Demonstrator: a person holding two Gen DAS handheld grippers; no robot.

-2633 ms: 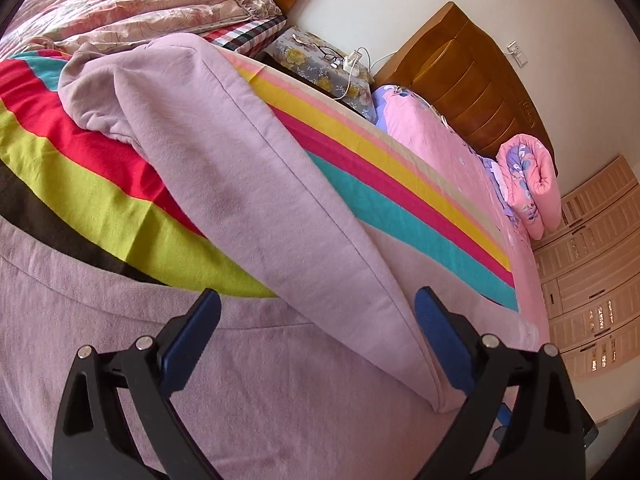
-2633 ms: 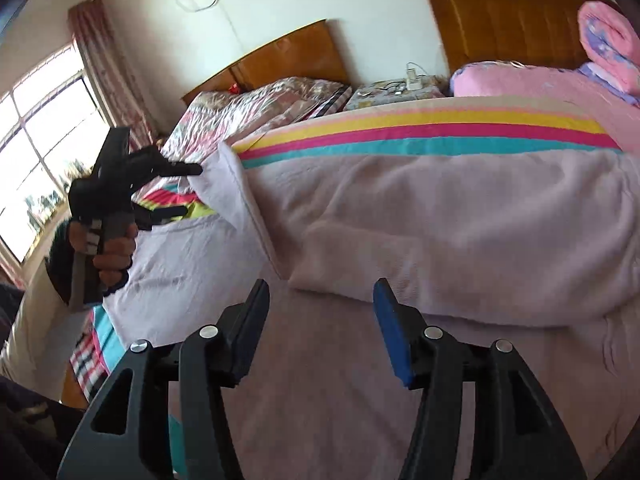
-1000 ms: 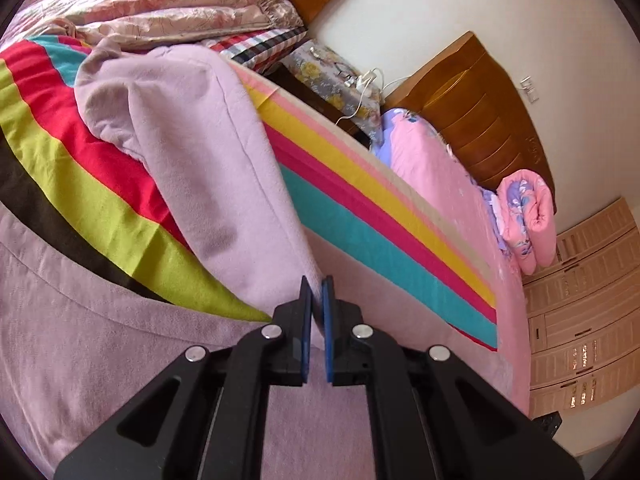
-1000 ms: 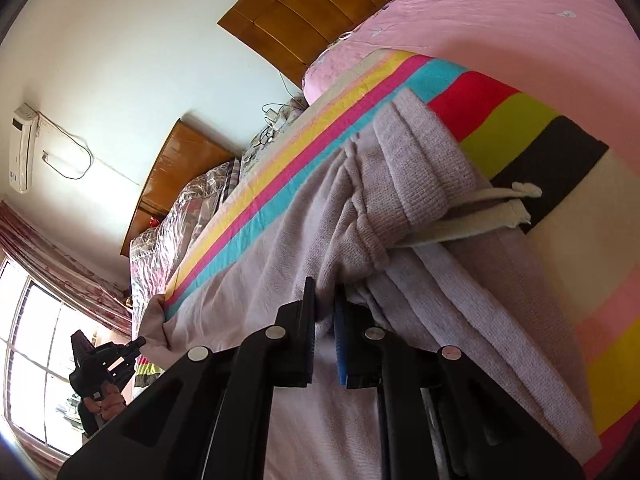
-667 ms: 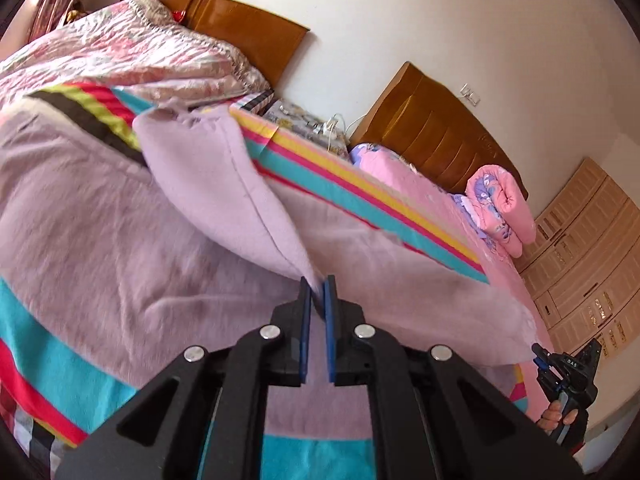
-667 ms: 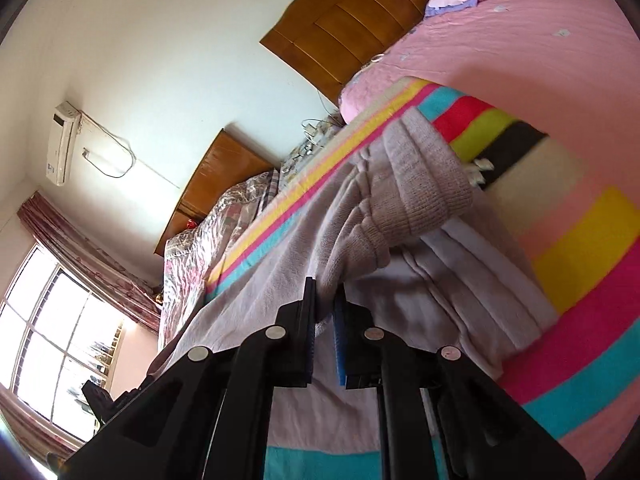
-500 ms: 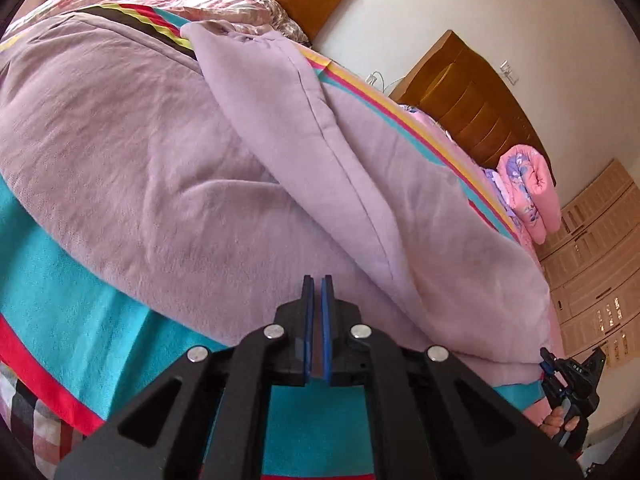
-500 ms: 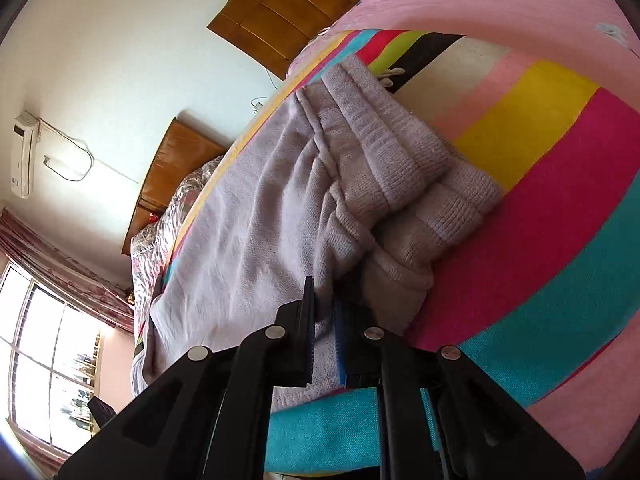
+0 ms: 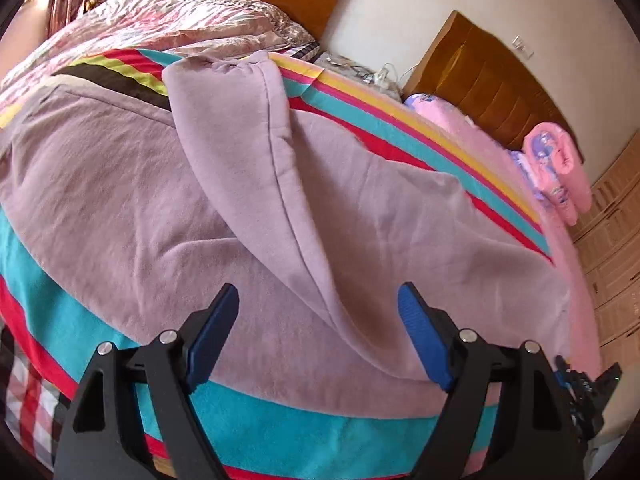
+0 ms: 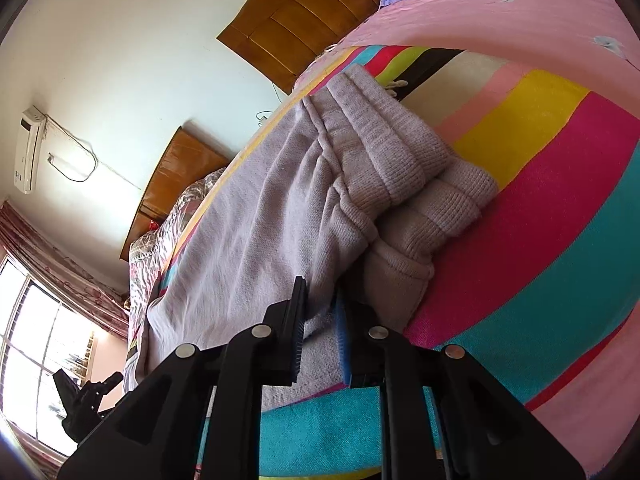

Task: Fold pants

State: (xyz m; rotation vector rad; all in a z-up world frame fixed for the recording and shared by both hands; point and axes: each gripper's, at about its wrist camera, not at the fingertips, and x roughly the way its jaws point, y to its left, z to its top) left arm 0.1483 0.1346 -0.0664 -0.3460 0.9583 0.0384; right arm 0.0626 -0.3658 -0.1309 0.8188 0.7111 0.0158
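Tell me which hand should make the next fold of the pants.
Left, probably. The left gripper has just opened, with nothing pinched, over the pants leg end. The right gripper is shut on the fabric near the waistband.

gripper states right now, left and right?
Left gripper: open, jaws just opened, nothing pinched; pants lie below.
Right gripper: shut on the pants' waistband end.

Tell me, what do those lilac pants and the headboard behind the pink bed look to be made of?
The pants look like soft brushed cotton or fleece knit, matte; the waistband shows chunky ribbing. The headboard appears to be varnished wood: warm brown, panelled, slightly glossy, though it could be veneer.
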